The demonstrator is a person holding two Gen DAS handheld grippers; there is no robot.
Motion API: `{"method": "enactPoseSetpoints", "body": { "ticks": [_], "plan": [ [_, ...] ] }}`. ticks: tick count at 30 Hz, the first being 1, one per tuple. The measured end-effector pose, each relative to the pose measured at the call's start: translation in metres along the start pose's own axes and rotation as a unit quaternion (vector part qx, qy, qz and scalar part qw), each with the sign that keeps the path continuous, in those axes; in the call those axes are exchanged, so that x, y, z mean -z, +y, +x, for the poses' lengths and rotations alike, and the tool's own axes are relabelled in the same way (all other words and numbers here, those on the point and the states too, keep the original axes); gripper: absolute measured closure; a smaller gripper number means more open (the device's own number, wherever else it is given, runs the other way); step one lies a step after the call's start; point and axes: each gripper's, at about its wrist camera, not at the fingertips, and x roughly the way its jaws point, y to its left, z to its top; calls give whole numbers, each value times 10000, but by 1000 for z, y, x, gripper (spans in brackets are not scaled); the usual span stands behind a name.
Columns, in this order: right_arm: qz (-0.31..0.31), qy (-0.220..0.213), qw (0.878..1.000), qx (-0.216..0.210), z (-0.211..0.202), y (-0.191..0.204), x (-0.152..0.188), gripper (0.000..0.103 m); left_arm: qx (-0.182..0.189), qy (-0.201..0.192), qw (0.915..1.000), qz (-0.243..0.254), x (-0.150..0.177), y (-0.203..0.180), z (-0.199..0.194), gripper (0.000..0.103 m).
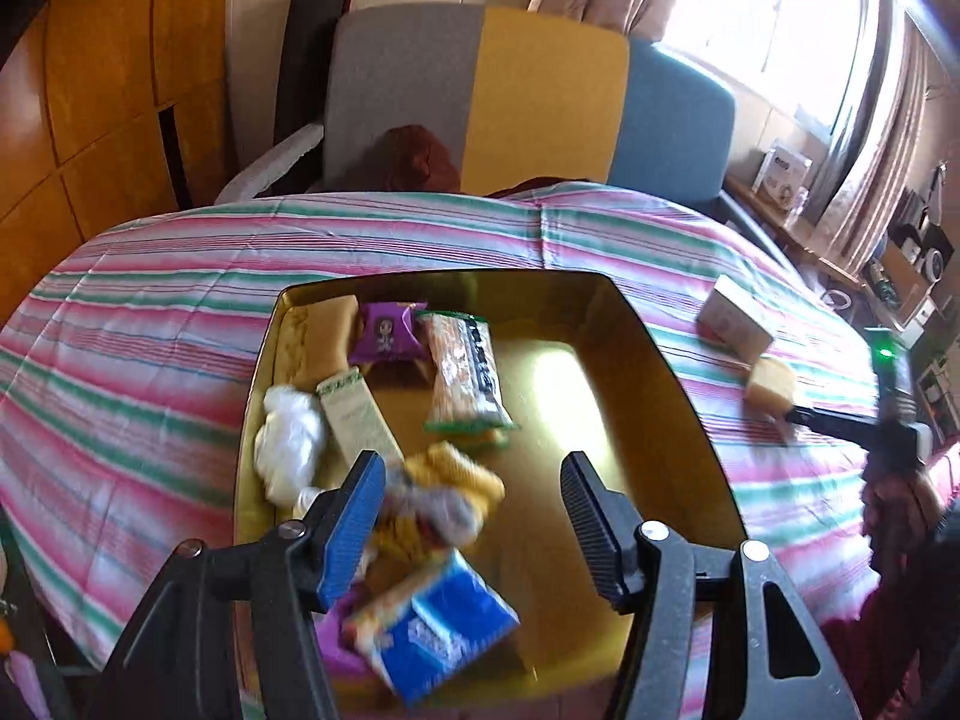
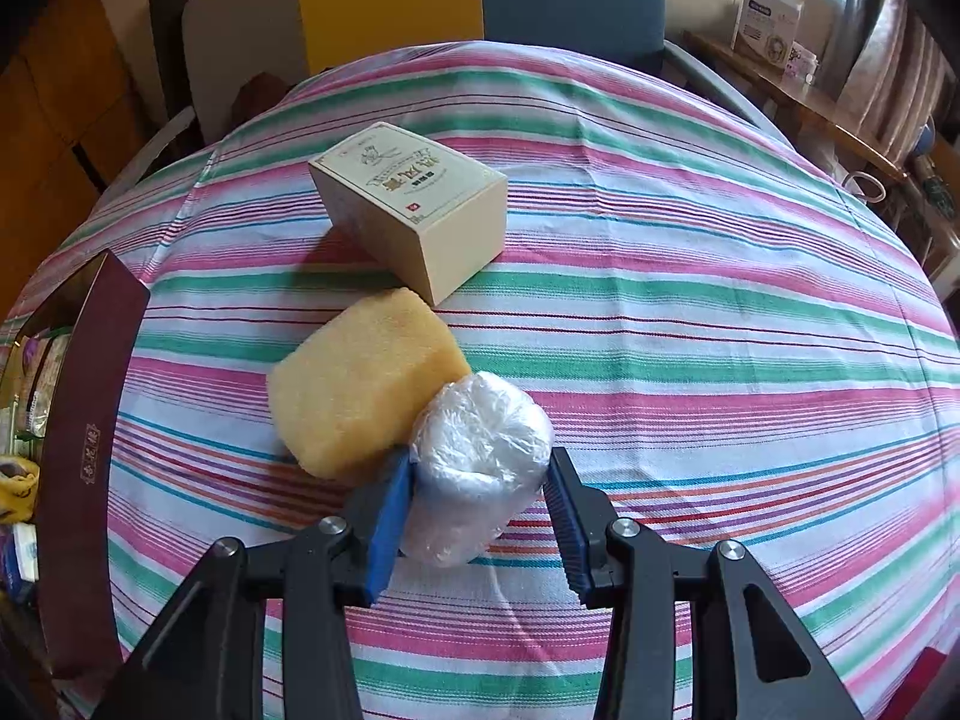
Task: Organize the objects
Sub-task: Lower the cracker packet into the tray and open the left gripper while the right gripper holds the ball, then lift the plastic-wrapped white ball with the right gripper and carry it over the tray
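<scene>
A gold-lined box (image 1: 660, 372) on the striped cloth holds several snack packets, a white plastic wad (image 1: 288, 444) and a blue packet (image 1: 438, 630). My left gripper (image 1: 474, 516) is open above the box, with a blurred yellow packet (image 1: 444, 498) below its jaws. My right gripper (image 2: 480, 510) has its jaws around a white plastic-wrapped roll (image 2: 480, 456) on the cloth, both pads at its sides. A yellow sponge (image 2: 360, 390) touches the roll on the left. A cream carton (image 2: 414, 204) lies behind the sponge.
The box's dark red outer wall (image 2: 84, 450) stands at the left of the right wrist view. A grey, yellow and blue chair (image 1: 540, 102) is behind the table. A cluttered shelf (image 1: 900, 252) is at the far right.
</scene>
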Motion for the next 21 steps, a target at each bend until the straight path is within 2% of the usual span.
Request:
{"method": "enactPoseSetpoints", "body": {
  "ticks": [6, 13, 21],
  "plan": [
    [-43, -21, 10000, 34, -1, 1, 2, 58, -24, -38, 10000, -77, 16, 4, -21, 42],
    [-68, -36, 10000, 56, -1, 2, 2, 59, -60, 40, 9999, -151, 33, 6, -26, 42],
    [-95, -55, 9999, 84, -1, 2, 4, 59, -343, 72, 9993, -150, 44, 8, -26, 42]
  ]
}}
